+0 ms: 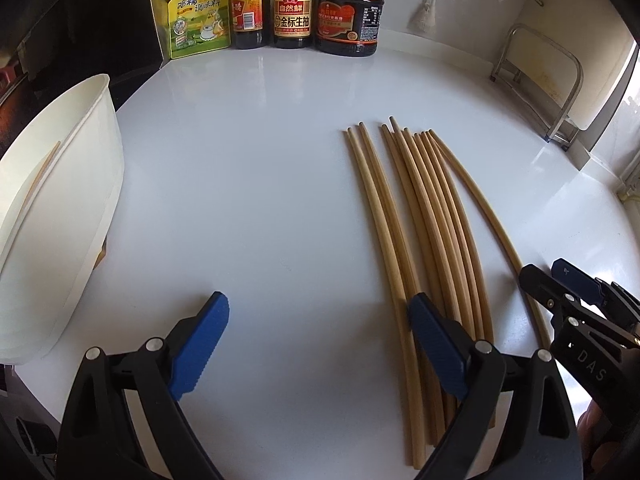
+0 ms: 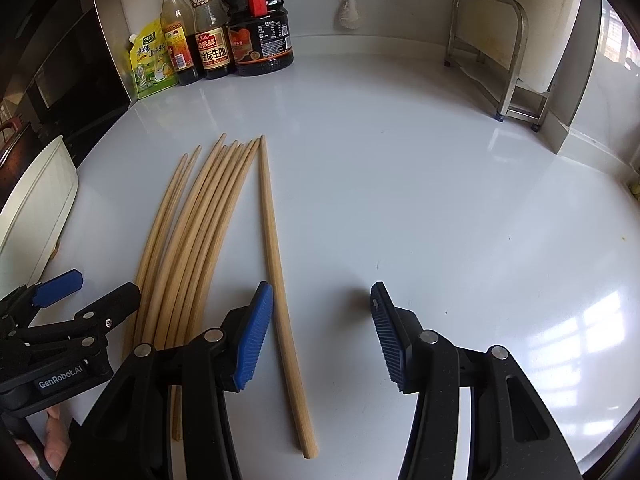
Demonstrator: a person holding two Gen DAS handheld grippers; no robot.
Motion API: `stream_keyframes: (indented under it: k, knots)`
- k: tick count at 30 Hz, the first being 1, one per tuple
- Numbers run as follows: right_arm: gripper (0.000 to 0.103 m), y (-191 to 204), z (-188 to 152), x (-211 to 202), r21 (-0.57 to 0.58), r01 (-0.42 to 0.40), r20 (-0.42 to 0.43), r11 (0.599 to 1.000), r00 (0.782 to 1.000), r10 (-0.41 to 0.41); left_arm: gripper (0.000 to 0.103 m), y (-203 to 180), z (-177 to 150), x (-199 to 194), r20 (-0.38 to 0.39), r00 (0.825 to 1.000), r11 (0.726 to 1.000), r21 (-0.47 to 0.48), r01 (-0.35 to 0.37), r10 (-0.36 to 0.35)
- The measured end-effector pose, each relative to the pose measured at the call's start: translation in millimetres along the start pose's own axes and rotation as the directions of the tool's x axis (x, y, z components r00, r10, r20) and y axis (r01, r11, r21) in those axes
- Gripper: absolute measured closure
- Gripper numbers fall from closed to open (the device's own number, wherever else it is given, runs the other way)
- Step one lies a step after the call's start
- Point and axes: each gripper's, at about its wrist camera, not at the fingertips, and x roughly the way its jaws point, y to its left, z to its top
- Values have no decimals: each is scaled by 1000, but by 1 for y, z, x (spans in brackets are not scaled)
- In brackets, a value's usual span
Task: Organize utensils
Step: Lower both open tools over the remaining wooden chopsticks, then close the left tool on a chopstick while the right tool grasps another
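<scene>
- Desk (image 1: 260, 152): white and glossy, it carries everything in view and runs back to a corner of the wall.
- White container (image 1: 60, 220): it stands on the desk's left side, well apart from the loose chopsticks; one chopstick (image 1: 42, 172) shows inside it, leaning along the wall.
- Metal rack (image 2: 504, 60): it stands at the far right of the desk, near the wall.
- Condiments: a large dark sauce jug (image 1: 350, 12) with a red cap, two sauce bottles (image 1: 292, 12) beside it, and a yellow-green seasoning pouch (image 1: 200, 16), all in a row at the back of the desk.
- Left hand-held gripper (image 1: 316, 348): its blue pads are wide apart and clamp nothing; the right pad sits over the near ends of the chopstick bundle, the left pad over bare desk.
- Right hand-held gripper (image 2: 322, 332): its pads are spread apart too, holding nothing; the single chopstick runs between them, just beside the left pad.
- Chopstick bundle (image 1: 416, 216): wooden sticks lie flat on the desk side by side, pointing away from the cameras, with two a little apart on the left.
- Single chopstick (image 2: 276, 264): it lies flat on the desk just right of the bundle, separate from it along most of its length.
</scene>
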Motion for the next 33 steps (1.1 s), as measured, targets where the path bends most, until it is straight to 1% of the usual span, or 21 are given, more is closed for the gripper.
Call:
stream_keyframes:
  k: [3,8,14,15,16,17,18,19,20,21,22,24,26,29,31,33]
  knots:
    - [54,0,1,1,-3,7,2,1000,1000,-7,13,-2,-1,2,-2,999,999,18,-32,32]
    - [54,5,2,3,-29,42,10,999,999,-41,9,2,4,5,-1,999,999,4,-41,41]
    - [54,16,4,6,-97,82,42,992,996,-79,9,-1,11,10,6,999,999,6,-40,40]
    - [54,19,4,7,-108,80,45,991,996,-76,11,-2,11,10,10,999,999,8,-39,39]
    - [57,20,4,7,-113,74,45,991,997,-69,14,-3,11,8,17,999,999,13,-36,36]
    - [62,21,4,7,-115,58,42,992,998,-54,20,-5,10,6,24,999,999,22,-31,30]
    - [72,22,5,8,-111,31,35,993,999,-28,28,-8,9,5,27,999,999,34,-23,22]
    - [79,22,5,8,-110,16,31,994,999,-12,33,-11,8,3,30,999,999,48,-12,11]
    - [84,24,5,8,-120,24,33,992,999,-20,42,-14,7,0,31,1000,998,62,-3,1]
    - [94,26,4,7,-132,32,35,991,999,-27,53,-16,6,-1,31,999,997,73,6,-8]
    - [95,27,3,7,-136,38,36,990,999,-33,59,-18,6,-3,31,999,996,83,15,-18]
    - [96,26,2,6,-124,28,38,992,999,-24,95,-20,5,-6,21,999,995,91,38,-40]
    - [96,21,1,5,-98,5,38,995,999,-1,95,-17,6,-8,1,997,994,78,76,-77]
    - [97,12,-1,2,-34,-51,34,998,998,53,95,-11,3,-11,-15,994,992,55,110,-109]
    - [97,8,-2,-1,2,-78,34,997,996,78,95,-6,2,-16,-14,992,991,43,125,-125]
    - [97,8,-2,-7,18,-83,44,996,996,82,95,-2,2,-24,-5,991,990,41,137,-136]
